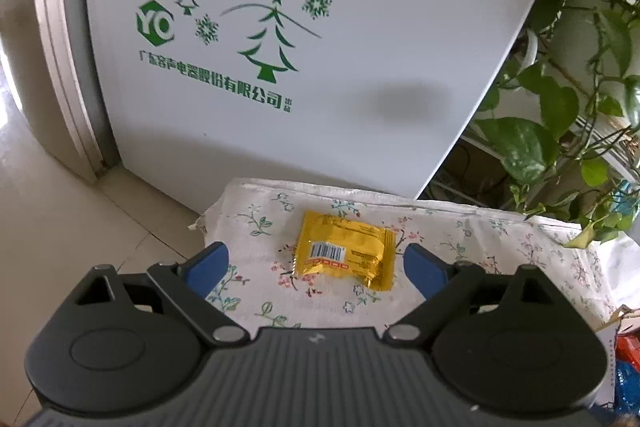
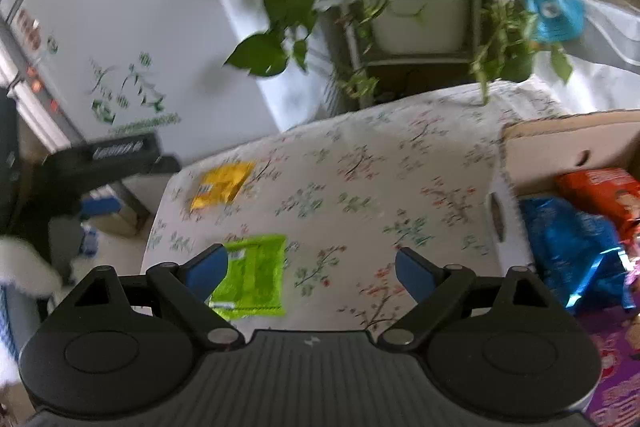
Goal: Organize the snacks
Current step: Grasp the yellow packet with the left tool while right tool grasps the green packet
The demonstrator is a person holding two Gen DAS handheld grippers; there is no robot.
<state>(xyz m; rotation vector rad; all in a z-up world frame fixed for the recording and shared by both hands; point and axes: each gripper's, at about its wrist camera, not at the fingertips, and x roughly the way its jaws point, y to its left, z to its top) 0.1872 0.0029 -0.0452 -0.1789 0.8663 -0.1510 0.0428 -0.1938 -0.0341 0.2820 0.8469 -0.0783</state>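
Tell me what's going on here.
A person holds two grippers over a floral cloth. The left gripper, jaws open, is lined up on a yellow snack packet without touching it. The right gripper is open and holds nothing; a green packet lies by its left finger. A cardboard box already holds blue and red bags.

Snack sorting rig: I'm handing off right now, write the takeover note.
Left gripper: open, empty, fingers either side of the yellow packet on the floral cloth, not closed on it.
Right gripper: open, empty, over the cloth; green packet lies by its left finger.
Done: blue bag and orange-red bag sit in the cardboard box on the right.
Left: yellow and green packets probably go into the box too.
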